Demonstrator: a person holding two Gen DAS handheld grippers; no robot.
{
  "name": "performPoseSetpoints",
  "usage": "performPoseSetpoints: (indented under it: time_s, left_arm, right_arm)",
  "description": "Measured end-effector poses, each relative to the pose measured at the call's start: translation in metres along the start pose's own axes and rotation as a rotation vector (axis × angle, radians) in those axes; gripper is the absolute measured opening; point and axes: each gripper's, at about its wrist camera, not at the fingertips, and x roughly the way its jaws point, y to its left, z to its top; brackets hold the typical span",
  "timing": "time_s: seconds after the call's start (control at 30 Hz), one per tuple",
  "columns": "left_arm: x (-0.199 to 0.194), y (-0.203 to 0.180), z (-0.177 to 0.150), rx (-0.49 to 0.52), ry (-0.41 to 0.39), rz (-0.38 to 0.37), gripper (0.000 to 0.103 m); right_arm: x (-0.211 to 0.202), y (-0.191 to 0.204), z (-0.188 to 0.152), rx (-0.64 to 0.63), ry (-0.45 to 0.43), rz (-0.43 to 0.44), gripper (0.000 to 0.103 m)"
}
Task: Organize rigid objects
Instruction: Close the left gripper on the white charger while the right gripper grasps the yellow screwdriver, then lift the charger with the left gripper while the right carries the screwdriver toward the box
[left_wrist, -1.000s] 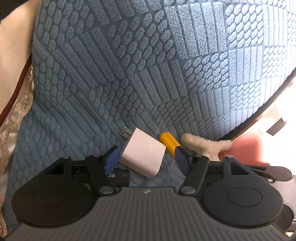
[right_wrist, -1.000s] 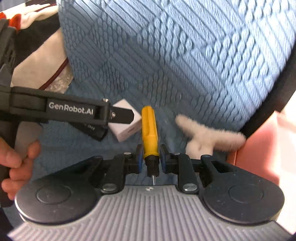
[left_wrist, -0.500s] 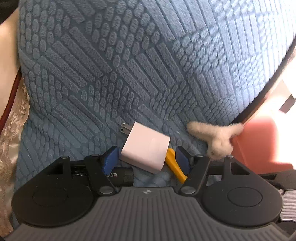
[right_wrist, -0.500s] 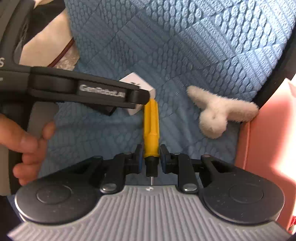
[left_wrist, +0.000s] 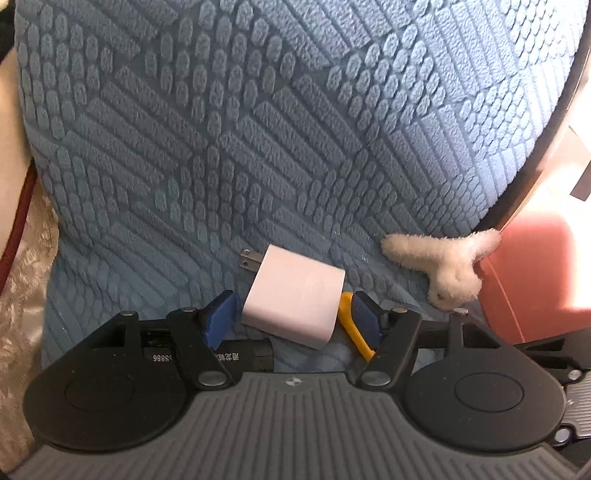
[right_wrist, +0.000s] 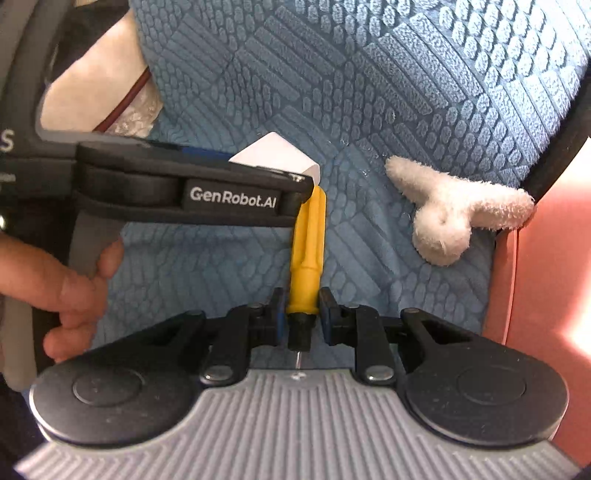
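Now my right gripper (right_wrist: 301, 308) pinches the yellow screwdriver (right_wrist: 307, 240), its length running straight ahead over the blue cushion (right_wrist: 369, 92), tip touching the white charger (left_wrist: 295, 295) between my left gripper's (left_wrist: 291, 314) spread jaws.

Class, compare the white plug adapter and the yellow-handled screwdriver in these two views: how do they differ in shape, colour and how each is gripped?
The white plug adapter is blocky and pale; the yellow-handled screwdriver is slim and bright. The adapter sits between the left gripper and its wide-set jaws; the right gripper clamps the screwdriver narrowly. Both are rigid, over the blue cushion.
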Motion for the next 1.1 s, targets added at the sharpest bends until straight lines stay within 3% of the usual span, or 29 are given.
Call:
performPoseSetpoints:
  time_s: [0.07, 0.13, 0.37, 0.53, 1.1]
  left_arm:
    - [0.002, -0.003, 0.000, 0.017, 0.001, 0.006, 0.071]
    - [0.003, -0.006, -0.002, 0.027, 0.006, 0.018, 0.062]
    - [-0.030, -0.007, -0.002, 0.011, -0.035, 0.015, 0.059]
    - [-0.047, -0.009, -0.011, -0.008, -0.002, 0.022, 0.059]
    - [-0.111, -0.002, -0.081, -0.143, 0.031, 0.036, 0.057]
  right_arm:
    - [-0.001, 0.000, -0.002, 0.010, -0.001, -0.010, 0.023]
    - [-0.003, 0.000, -0.004, 0.020, -0.001, -0.010, 0.023]
    - [-0.003, -0.002, -0.003, 0.035, -0.006, -0.008, 0.023]
    - [-0.006, 0.000, -0.005, 0.066, 0.001, 0.001, 0.023]
    - [-0.026, 0.023, -0.044, 0.083, -0.014, -0.008, 0.023]
